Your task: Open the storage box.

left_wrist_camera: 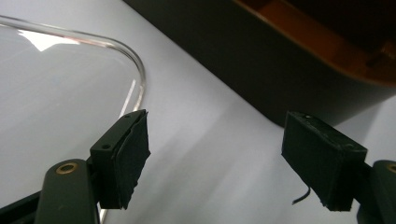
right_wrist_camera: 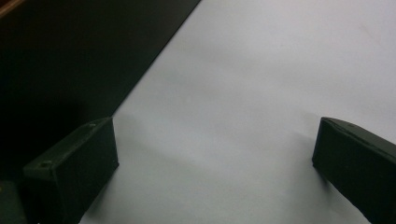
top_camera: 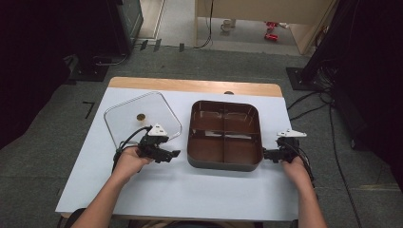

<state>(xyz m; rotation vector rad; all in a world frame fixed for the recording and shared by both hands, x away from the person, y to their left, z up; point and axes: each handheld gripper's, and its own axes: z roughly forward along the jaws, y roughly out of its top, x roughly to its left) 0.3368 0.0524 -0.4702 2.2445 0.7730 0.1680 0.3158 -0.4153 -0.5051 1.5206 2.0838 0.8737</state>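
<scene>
A dark brown tray (top_camera: 223, 165) with four compartments sits at the middle of the white-covered table (top_camera: 190, 194). Left of it a clear square lid (top_camera: 123, 121) with a small gold knob (top_camera: 141, 116) lies flat. My left gripper (top_camera: 175, 154) is low over the table between the lid's near right corner and the tray, open with nothing between its pads. The left gripper view has the left gripper (left_wrist_camera: 217, 149), the lid's rim (left_wrist_camera: 138, 70) and the tray's wall (left_wrist_camera: 261, 60). At the tray's right side, my right gripper (top_camera: 266, 154) is open and empty, as the right gripper (right_wrist_camera: 215, 158) beside the tray wall (right_wrist_camera: 70, 60) confirms.
The table's wooden far edge (top_camera: 195, 85) borders grey carpet. Cables (top_camera: 313, 102) and dark stands (top_camera: 323, 57) lie on the floor to the right, and dark equipment (top_camera: 95, 33) stands at the far left. White table surface stretches in front of the tray.
</scene>
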